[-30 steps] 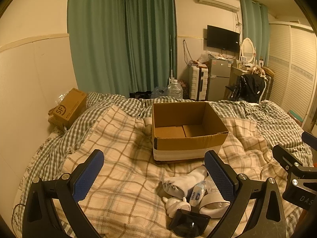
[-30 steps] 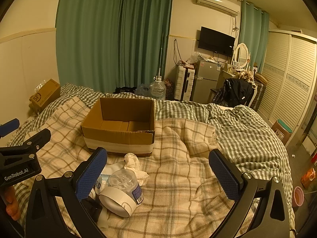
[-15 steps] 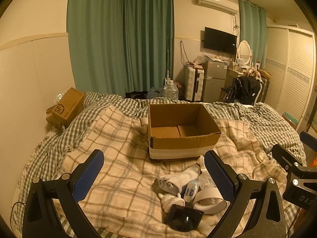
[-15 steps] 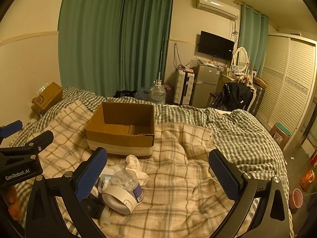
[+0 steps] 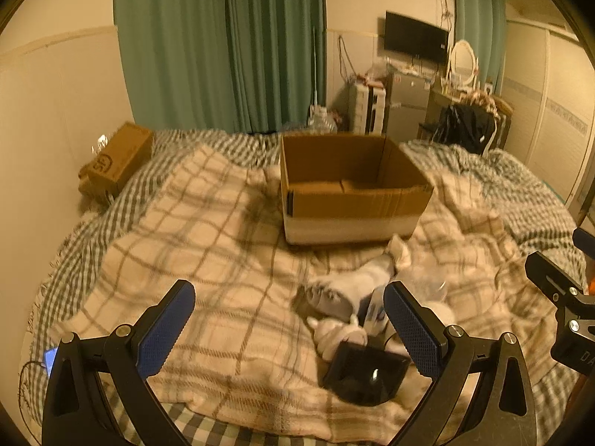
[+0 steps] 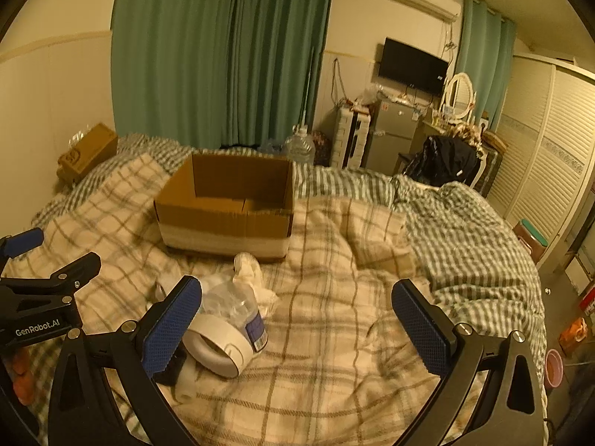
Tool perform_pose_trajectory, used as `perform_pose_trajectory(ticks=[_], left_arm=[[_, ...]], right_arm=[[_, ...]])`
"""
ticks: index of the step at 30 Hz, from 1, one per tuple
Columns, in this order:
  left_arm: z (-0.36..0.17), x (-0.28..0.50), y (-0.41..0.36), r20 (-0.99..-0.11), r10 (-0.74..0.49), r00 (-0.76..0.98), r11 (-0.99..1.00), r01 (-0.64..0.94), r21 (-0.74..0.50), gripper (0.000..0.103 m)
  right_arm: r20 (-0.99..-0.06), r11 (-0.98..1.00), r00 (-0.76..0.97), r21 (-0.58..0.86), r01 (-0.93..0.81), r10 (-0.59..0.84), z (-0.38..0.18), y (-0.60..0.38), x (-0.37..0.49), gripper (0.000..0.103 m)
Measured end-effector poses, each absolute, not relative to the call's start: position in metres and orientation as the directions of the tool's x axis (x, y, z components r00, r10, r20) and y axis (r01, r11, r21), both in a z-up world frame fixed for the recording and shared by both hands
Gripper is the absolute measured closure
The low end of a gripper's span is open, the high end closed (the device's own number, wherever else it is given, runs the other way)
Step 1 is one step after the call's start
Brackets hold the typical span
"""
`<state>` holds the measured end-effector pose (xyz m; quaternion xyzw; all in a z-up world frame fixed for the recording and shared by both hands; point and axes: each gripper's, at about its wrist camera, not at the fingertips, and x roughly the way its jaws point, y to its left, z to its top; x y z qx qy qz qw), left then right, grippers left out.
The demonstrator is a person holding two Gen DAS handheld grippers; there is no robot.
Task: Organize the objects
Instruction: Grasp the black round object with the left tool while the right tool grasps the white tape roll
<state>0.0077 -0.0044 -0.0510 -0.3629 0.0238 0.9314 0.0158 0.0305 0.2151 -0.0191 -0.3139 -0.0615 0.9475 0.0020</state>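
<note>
An open, empty cardboard box stands on the plaid blanket; it also shows in the right wrist view. In front of it lies a small pile: a white sock, a black square dish, a white tape roll, a clear plastic bottle and a crumpled white cloth. My left gripper is open and empty, above the blanket left of the pile. My right gripper is open and empty, with its left finger beside the tape roll.
A closed brown carton lies at the bed's far left by the wall. A checked duvet covers the right side of the bed. Green curtains, a fridge, a chair with a black jacket and louvred wardrobe doors stand beyond.
Both grippers have tilted down and moved a little closer to the bed, so the box and pile sit lower in view. Nothing has been picked up.
</note>
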Motion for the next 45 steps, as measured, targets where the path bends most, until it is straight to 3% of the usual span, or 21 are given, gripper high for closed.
perform_pose_trajectory(ticks=[8,14,17,20,21,24,34,42,45], left_arm=[[-0.096,0.005,0.000,-0.783,0.053,-0.620,-0.995,-0.097,0.010,0.000],[-0.123,0.012,0.007,-0.835,0.041,-0.548,-0.992,-0.124,0.032,0.000],[-0.124,0.012,0.009,-0.839,0.043,-0.543,-0.991,-0.129,0.032,0.000],[-0.124,0.014,0.014,-0.844,0.056,-0.533,-0.988,-0.153,0.031,0.000],[-0.124,0.014,0.017,-0.846,0.061,-0.530,-0.986,-0.164,0.031,0.000],[-0.125,0.015,0.026,-0.849,0.086,-0.522,-0.981,-0.194,0.020,0.000],[-0.132,0.011,0.047,-0.866,0.128,-0.484,-0.970,-0.242,-0.008,0.000],[-0.162,-0.005,0.081,-0.882,0.105,-0.459,-0.947,-0.317,0.052,0.000],[-0.167,-0.005,0.081,-0.885,0.101,-0.455,-0.946,-0.319,0.056,0.006]], right_arm=[[-0.678,-0.987,-0.735,-0.121,0.105,0.004,-0.066,0.203,0.014,0.003],[-0.750,-0.978,-0.661,-0.128,0.165,-0.013,-0.104,0.196,0.004,0.015],[-0.787,-0.972,-0.616,-0.109,0.208,-0.044,-0.122,0.189,-0.005,0.029],[-0.815,-0.971,-0.574,-0.068,0.230,-0.079,-0.135,0.189,-0.014,0.055],[-0.821,-0.971,-0.564,-0.052,0.232,-0.091,-0.137,0.190,-0.015,0.069],[-0.806,-0.977,-0.581,-0.020,0.212,-0.110,-0.131,0.199,-0.013,0.078],[-0.742,-0.990,-0.665,-0.013,0.142,-0.086,-0.099,0.223,-0.006,0.083],[-0.728,-0.990,-0.681,-0.021,0.141,-0.082,-0.096,0.227,-0.004,0.085],[-0.729,-0.989,-0.679,-0.019,0.144,-0.085,-0.096,0.227,-0.004,0.085]])
